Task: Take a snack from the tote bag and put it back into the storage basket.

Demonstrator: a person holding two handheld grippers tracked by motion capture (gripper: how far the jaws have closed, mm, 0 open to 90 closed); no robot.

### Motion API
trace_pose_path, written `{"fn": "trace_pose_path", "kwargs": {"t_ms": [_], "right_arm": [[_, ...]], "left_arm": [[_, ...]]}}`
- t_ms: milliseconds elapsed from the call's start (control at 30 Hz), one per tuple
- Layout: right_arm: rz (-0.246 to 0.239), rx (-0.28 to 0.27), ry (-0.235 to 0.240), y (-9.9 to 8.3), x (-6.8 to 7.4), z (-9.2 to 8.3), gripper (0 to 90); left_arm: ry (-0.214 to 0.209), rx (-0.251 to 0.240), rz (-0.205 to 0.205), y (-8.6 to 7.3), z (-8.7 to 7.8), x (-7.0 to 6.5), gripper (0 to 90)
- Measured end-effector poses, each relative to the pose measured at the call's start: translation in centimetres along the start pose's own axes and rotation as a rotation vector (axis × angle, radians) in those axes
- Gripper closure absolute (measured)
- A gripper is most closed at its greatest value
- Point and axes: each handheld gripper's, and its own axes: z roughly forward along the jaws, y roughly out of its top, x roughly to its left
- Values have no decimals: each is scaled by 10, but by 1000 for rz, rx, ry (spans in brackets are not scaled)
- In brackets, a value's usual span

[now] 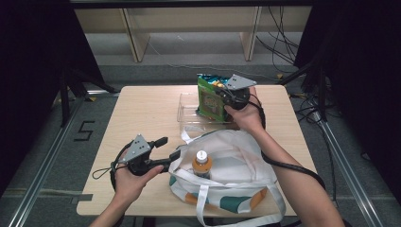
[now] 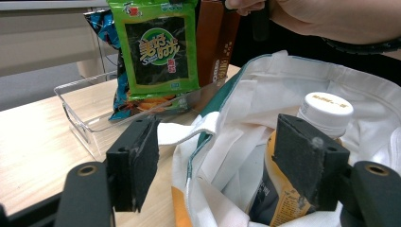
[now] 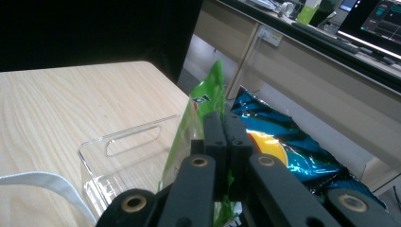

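Observation:
My right gripper (image 1: 219, 95) (image 3: 222, 137) is shut on the side edge of a green seaweed snack packet (image 1: 209, 100) (image 2: 157, 47) (image 3: 208, 101), which it holds upright in a clear plastic tray (image 1: 187, 111) (image 2: 80, 118) (image 3: 124, 156). My left gripper (image 1: 168, 149) (image 2: 222, 161) stands open, its jaws on either side of the rim of a white tote bag (image 1: 234, 153) (image 2: 246, 94). An orange drink bottle (image 1: 202, 163) (image 2: 326, 111) with a white cap stands inside the bag.
A blue chip bag (image 2: 101, 26) (image 3: 283, 146) and a brown packet (image 2: 217, 38) also stand in the tray, behind and beside the green one. Bare wooden table (image 1: 146, 113) lies left of the tray and bag. The bag's straps hang over the near table edge.

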Motion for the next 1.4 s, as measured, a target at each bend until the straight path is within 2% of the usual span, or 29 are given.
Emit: {"fn": "trace_pose_path", "kwargs": {"t_ms": [67,100,300,333,467,500,567,600,633,667,733,767,833,900,933,967,1067,1167,1200,1267,1300,1333,1400], "right_arm": [[14,2,-7,1,2,0,900],[-6,8,-3,1,1,0,900],[-21,-10,6,4,3,3,900],[-24,-11,-12,4,3,2,900],[-32,-15,-9,4,4,3,900],[-26,-6,-9,3,5,2,900],[-56,-4,-17,1,3,4,900],[-32,-4,-4,1,4,5,900],[-21,4,-15,0,5,4,900],[-43,11,-24,0,4,4,900],[-55,15,-25,0,4,4,900],[-82,14,-29,0,2,5,900],[-59,23,-6,-1,4,4,900],[-75,32,-25,-3,3,4,900],[-66,28,-7,-3,3,4,900],[-81,33,-22,-4,2,4,900],[-67,40,-12,-5,3,3,900],[-79,49,-11,-4,2,2,900],[-96,53,-6,-4,2,2,900],[-98,57,-19,-3,2,2,897],[-78,65,-25,-3,2,1,896],[-96,71,-31,-2,1,2,896],[-89,74,-19,-1,1,2,891]], "left_arm": [[0,1,3,0,0,0,311],[0,1,3,0,0,0,311],[0,0,2,0,0,1,311],[1,-1,2,0,0,1,311],[-1,0,2,0,0,0,312],[-1,1,1,0,0,0,312],[-2,1,0,0,0,0,312],[-1,1,1,0,0,0,312],[-1,0,2,0,0,0,312],[-1,1,3,0,0,1,312],[-1,3,4,0,0,1,312],[-2,3,2,-1,0,1,312],[-2,2,1,-1,0,0,312],[-2,0,0,0,0,0,312],[-2,1,0,0,0,0,312],[-2,1,0,0,0,0,312],[-2,2,0,-1,0,0,312],[-2,3,1,-1,0,0,312],[-2,3,1,-1,0,0,312],[-3,4,1,-1,0,0,312],[-2,4,-2,-1,0,0,312],[-2,5,-1,-1,0,0,312],[-3,6,2,-1,0,0,311]]}}
